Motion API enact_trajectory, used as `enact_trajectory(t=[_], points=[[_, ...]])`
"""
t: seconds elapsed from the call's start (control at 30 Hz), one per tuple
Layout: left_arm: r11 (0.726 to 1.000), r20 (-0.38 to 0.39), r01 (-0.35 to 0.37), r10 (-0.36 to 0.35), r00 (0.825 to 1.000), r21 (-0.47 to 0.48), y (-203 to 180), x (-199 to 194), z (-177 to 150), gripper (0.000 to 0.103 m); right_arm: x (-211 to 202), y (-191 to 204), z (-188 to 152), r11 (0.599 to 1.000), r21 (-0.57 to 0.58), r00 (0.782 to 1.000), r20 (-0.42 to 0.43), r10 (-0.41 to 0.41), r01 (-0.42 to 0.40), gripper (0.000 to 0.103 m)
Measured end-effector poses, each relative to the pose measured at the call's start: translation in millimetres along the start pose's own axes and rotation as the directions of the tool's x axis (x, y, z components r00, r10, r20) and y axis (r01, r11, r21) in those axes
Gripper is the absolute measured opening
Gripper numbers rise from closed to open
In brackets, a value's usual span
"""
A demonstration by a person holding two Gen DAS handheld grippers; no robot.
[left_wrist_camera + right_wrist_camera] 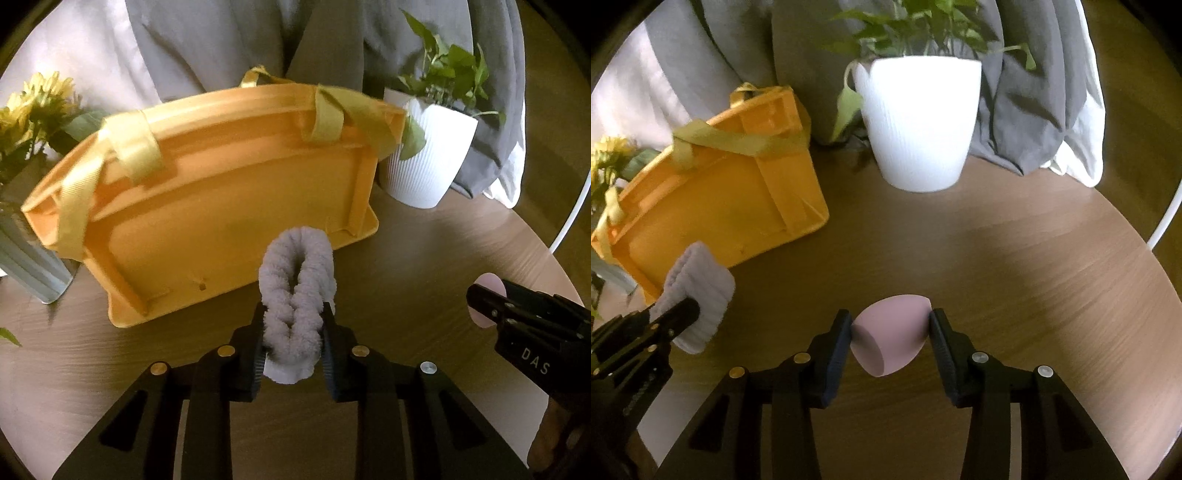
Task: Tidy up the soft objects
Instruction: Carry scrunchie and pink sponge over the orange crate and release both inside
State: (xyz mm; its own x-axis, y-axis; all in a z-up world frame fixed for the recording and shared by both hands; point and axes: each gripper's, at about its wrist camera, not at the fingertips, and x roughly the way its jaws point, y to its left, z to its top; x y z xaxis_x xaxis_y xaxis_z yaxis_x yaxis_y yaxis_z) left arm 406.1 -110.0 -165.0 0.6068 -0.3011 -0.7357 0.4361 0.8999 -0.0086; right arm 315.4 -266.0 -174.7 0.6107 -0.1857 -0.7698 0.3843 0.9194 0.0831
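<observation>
My left gripper (294, 325) is shut on a fluffy pale lilac scrunchie-like band (295, 291), held above the wooden table just in front of a yellow-orange fabric bag (207, 206) with pale yellow handles. The band (698, 288) and the left gripper (676, 314) also show in the right wrist view, near the bag (716, 206). My right gripper (891, 332) is shut on a pink egg-shaped sponge (890, 338) above the table. In the left wrist view the right gripper (487, 299) shows at the right with the pink sponge (489, 284) partly hidden.
A white ribbed pot with a green plant (919, 122) stands behind and right of the bag. A vase of yellow flowers (29, 236) stands left of the bag. Grey and white cloth (1034, 92) hangs behind the round wooden table (1034, 266).
</observation>
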Motion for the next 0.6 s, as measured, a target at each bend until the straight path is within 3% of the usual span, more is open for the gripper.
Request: enact_trajectory(t=[0.6], points=[[0.998, 0.125, -0.028, 0.035, 0.992, -0.053, 12, -71, 9, 0.025, -56, 27, 23, 0.993, -0.083, 0.985, 0.147, 0.089, -0.078, 0.044]])
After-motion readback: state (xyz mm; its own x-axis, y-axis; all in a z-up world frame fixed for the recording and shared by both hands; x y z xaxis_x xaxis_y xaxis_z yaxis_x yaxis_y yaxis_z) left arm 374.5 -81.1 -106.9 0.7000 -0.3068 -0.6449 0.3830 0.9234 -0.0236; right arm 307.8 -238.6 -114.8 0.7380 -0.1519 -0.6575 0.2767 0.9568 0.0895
